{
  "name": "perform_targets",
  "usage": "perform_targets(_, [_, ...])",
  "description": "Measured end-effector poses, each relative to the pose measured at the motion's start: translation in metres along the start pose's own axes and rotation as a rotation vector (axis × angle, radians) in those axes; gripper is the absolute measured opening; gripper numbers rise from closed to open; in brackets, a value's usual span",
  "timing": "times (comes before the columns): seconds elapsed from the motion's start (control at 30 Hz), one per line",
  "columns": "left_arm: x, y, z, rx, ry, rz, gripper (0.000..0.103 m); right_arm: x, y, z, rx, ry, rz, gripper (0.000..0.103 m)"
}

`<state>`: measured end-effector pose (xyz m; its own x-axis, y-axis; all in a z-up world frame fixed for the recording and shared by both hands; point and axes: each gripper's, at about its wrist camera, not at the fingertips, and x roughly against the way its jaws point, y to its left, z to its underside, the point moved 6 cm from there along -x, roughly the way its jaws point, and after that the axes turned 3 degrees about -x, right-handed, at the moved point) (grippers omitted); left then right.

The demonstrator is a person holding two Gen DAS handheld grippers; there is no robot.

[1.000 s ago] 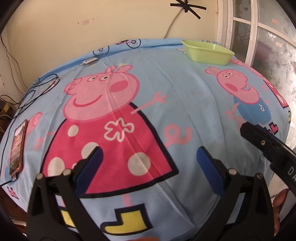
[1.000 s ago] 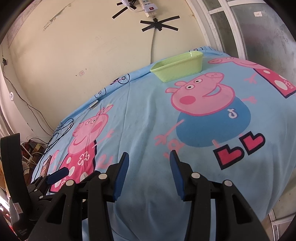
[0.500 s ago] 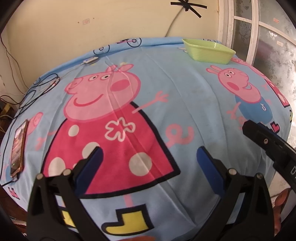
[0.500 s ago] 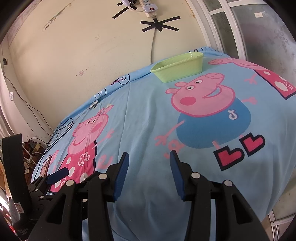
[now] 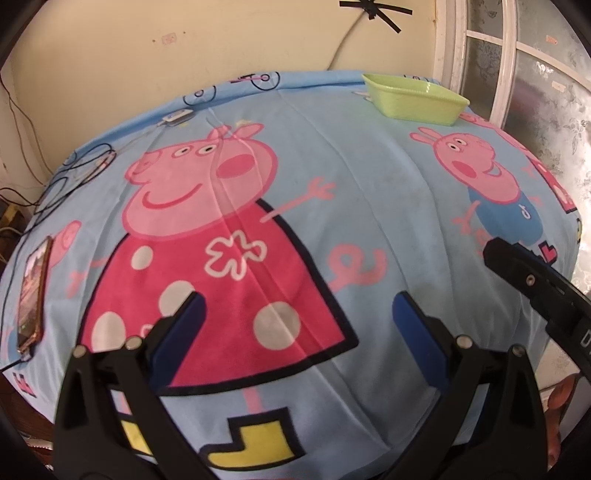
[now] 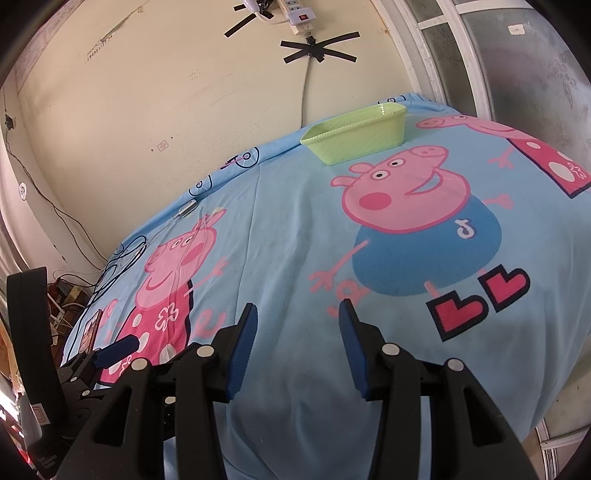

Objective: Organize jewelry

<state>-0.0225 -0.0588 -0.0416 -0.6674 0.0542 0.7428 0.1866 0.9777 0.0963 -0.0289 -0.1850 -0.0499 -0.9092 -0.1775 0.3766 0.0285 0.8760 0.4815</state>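
A light green plastic tray (image 5: 415,98) stands at the far right of a table under a blue cartoon-pig cloth (image 5: 369,177); it also shows in the right wrist view (image 6: 356,138). A thin pale chain or cord (image 5: 218,147) lies on the cloth near the far left; I cannot tell which it is. My left gripper (image 5: 297,325) is open and empty above the near edge. My right gripper (image 6: 299,339) is open and empty above the near edge, far from the tray. The left gripper's blue fingertip (image 6: 116,350) shows at the right view's lower left.
A phone (image 5: 33,295) lies at the cloth's left edge, with black cables (image 5: 74,173) and a small white device (image 5: 177,118) behind it. A wall stands behind the table, with a power strip (image 6: 295,11) on it. A window frame (image 5: 498,55) is at the right.
The left view has shifted slightly, so the tray sits a little higher in it. Both grippers stay open and empty.
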Motion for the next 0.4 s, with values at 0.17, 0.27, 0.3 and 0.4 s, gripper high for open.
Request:
perform_targets(0.17, [-0.0004,-0.0036,0.0001,-0.014,0.006,0.009,0.097,-0.0002,0.0,-0.0003,0.0,0.0,0.0,0.021])
perform_targets(0.27, [-0.0023,-0.0049,-0.0005,-0.016,0.018,0.007,0.097,0.0004,0.0008,0.0004,0.0,-0.004,0.002,0.021])
perform_targets(0.3, [-0.0034,-0.0048,-0.0014,-0.017,0.021,0.006,0.097,0.0005,0.0011,-0.0002,0.002,-0.007,0.004,0.021])
perform_targets(0.4, [-0.0088,-0.0012,-0.0081,-0.006,0.036,0.008,0.097,-0.0006,0.0033,-0.0057,0.017,-0.009,-0.001,0.027])
